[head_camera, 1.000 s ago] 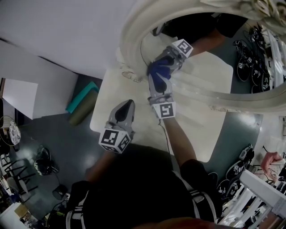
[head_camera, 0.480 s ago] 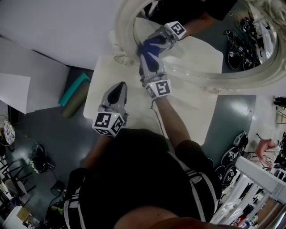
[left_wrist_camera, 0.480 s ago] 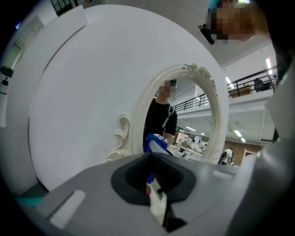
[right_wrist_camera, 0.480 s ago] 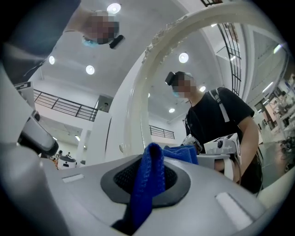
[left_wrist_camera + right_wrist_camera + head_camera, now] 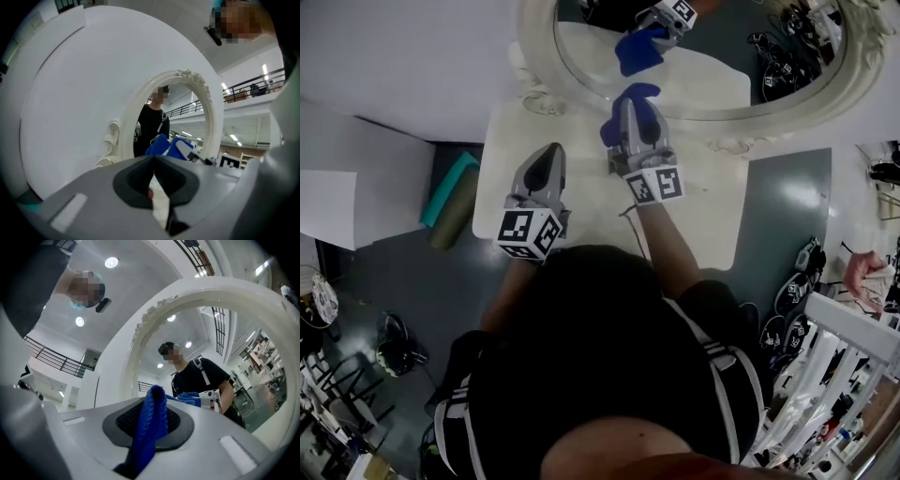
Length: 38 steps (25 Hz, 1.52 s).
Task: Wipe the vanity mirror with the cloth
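Pressing the wipe from this stance carries four hazards.

1. Cloth slip. The right gripper is clenched on a narrow fold of the cloth, and most of the fabric bunches loose beyond the tips at its 12 o'clock end. Drag across the glass could pull the fold out.
2. Hard contact. Little fabric covers the jaw tips. A steep approach could put grey plastic on the glass.
3. Tipping. The vanity mirror stands at the 12 o'clock edge of the table. The left gripper sits at 8 o'clock of the right one, clenched on nothing and well apart from the mirror, so nothing braces it. A firm push may rock it.
4. Snagging. The raised scrollwork on the frame could catch the weave.

Current position: the cloth appears to sit just off the lower rim, at 6 o'clock of the oval. Its reflection stands apart from it, so glass contact is judged absent.

Materials:
- Cloth: saturated blue, soft, with an open knit texture; it should fold easily.
- Frame: cream, glossy, oval, with carved scrolls and floral relief.
- Glass: smooth and highly reflective.
- Grippers: smooth grey shells with dark pads, meshed on the right. The left gripper's pads meet in a closed seam.
- Table: pale, matte, rounded corners.
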{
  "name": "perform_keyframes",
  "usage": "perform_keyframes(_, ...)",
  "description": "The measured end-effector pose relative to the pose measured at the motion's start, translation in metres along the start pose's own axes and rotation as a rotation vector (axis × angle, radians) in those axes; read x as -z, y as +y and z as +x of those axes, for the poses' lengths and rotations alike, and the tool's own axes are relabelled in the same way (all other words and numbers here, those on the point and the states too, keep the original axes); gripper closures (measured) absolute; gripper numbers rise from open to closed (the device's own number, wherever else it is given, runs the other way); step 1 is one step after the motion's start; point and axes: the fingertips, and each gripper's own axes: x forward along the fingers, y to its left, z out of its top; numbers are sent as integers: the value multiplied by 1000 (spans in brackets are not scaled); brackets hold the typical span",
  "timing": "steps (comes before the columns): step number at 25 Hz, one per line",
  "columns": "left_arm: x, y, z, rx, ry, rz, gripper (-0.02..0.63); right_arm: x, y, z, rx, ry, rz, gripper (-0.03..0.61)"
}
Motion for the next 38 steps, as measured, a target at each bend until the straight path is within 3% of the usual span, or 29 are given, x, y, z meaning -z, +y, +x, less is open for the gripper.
perform_keyframes(7,-1,-44,13,109,-7,38,603,-67,-51,-67,213,-81,-120,537)
perform_keyframes(12,-3,-68,27,152,-14,47,603,-112,-104,-106,401,-123,-231,537)
perform_keyframes(16,-1,-84,43,180,-15,56,603,-135,-141,-126,493,-153,-286,537)
perform_keyframes(21,-6,-111,62,203,-24,69,603,-155,-168,-136,529,-171,-323,537)
perform_keyframes(28,-4,-133,95,178,-19,82,603,-141,-200,-124,545,-106,-263,537)
perform_keyframes(32,-5,-139,101,166,-27,92,603,-129,-209,-118,554,-58,-229,537)
perform_keyframes(38,-11,-131,101,170,-39,77,603,-129,-218,-106,574,-64,-244,537)
